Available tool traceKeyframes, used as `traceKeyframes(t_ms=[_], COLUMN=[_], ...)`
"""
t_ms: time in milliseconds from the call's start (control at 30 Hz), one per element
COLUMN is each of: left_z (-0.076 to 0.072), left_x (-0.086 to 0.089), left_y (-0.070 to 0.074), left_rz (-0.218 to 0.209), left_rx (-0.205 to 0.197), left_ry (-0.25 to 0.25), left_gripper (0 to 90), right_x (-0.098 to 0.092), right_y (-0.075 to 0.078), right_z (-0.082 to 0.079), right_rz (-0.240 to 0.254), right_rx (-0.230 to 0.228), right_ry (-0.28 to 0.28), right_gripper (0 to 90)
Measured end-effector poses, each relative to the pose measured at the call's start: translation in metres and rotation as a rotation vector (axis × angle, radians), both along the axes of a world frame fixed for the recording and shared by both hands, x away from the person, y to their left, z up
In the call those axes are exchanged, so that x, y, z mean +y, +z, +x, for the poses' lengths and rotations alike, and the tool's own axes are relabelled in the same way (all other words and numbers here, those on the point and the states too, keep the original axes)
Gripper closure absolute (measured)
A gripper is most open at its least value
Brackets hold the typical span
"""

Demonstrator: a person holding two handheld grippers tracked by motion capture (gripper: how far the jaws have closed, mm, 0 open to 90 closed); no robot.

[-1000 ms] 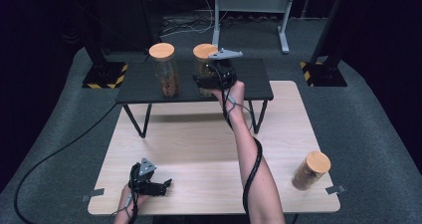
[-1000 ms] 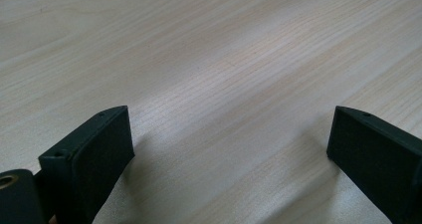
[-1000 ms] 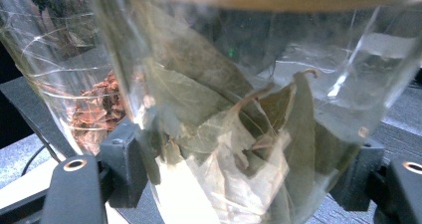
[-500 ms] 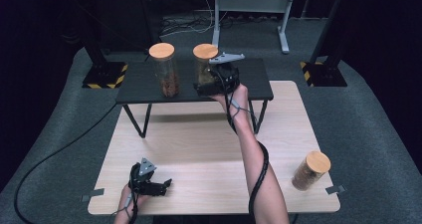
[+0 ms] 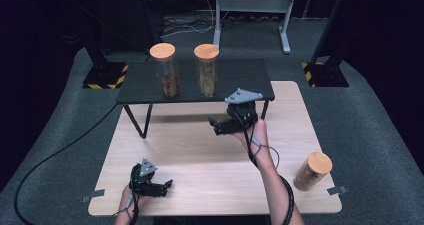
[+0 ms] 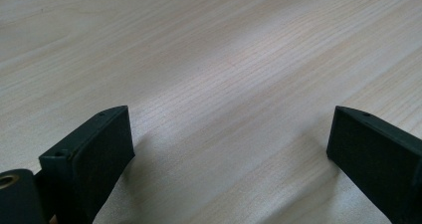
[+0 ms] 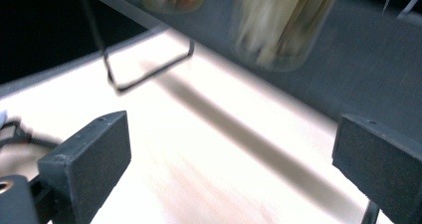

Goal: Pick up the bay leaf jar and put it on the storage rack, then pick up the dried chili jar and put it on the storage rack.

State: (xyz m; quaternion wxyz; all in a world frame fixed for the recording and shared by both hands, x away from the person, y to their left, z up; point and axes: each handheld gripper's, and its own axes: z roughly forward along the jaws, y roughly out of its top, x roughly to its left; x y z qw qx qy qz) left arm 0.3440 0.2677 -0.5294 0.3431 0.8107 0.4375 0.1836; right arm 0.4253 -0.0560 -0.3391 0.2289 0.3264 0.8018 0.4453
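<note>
Left gripper [image 5: 161, 186] low at the near left corner of the wooden table [image 5: 200, 160], resting on or just above the top; jaws spread wide, bare wood grain between them in the left gripper view. Left hand [image 5: 131, 200] behind it at the table edge.

Right gripper [image 5: 220, 126] held above the middle of the table, just in front of the black shelf [image 5: 140, 85]; jaws wide apart, nothing between them. Right hand [image 5: 252, 130] and forearm reach in from the bottom, cable looped around the arm.

Near right corner: jar [image 5: 311, 171] with a cork lid, standing upright, well apart from both grippers.

Farther back, on the shelf: two tall jars side by side, both cork-lidded. Left jar [image 5: 166, 72] holds reddish-brown contents, right jar [image 5: 206, 71] pale ones. Right gripper view blurred; the pale jar sits above the jaws.

No brand, label or writing legible anywhere.
</note>
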Motion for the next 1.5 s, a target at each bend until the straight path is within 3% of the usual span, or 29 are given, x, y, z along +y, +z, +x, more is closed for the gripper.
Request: traceKeyframes(t_ms=[167,300,533,633,800,1000,1100,1367,1500], left_z=[0.000,0.000,0.000,0.000,0.000,0.000,0.000,0.000,0.000], left_x=[0.000,0.000,0.000,0.000,0.000,0.000,0.000,0.000,0.000], left_y=[0.000,0.000,0.000,0.000,0.000,0.000,0.000,0.000,0.000], left_rz=[0.000,0.000,0.000,0.000,0.000,0.001,0.000,0.001,-0.001], left_rx=[0.000,0.000,-0.001,0.000,0.000,-0.001,-0.001,-0.002,-0.002], left_ry=[0.000,0.000,0.000,0.000,0.000,0.001,0.001,0.002,0.003], left_gripper=[3.3,3.3,3.3,3.3,3.4,3.4,3.4,3.4,3.5], right_x=[-0.010,-0.020,-0.038,-0.050,-0.066,-0.085,-0.095,-0.114,-0.129], right_y=[-0.034,-0.060,-0.107,-0.122,-0.137,-0.145,-0.141,-0.096,-0.071], right_z=[-0.027,-0.043,-0.071,-0.083,-0.097,-0.112,-0.119,-0.135,-0.141], right_rz=[-0.044,-0.038,-0.061,-0.029,-0.050,-0.059,-0.058,-0.045,-0.046], right_rx=[0.020,0.041,0.066,0.083,0.086,0.083,0.068,-0.052,-0.128], right_ry=[0.009,0.000,-0.074,-0.095,-0.146,-0.197,-0.215,-0.244,-0.293], right_gripper=[0.7,0.3,0.0,0.0,0.0,0.0,0.0,0.0,0.0])
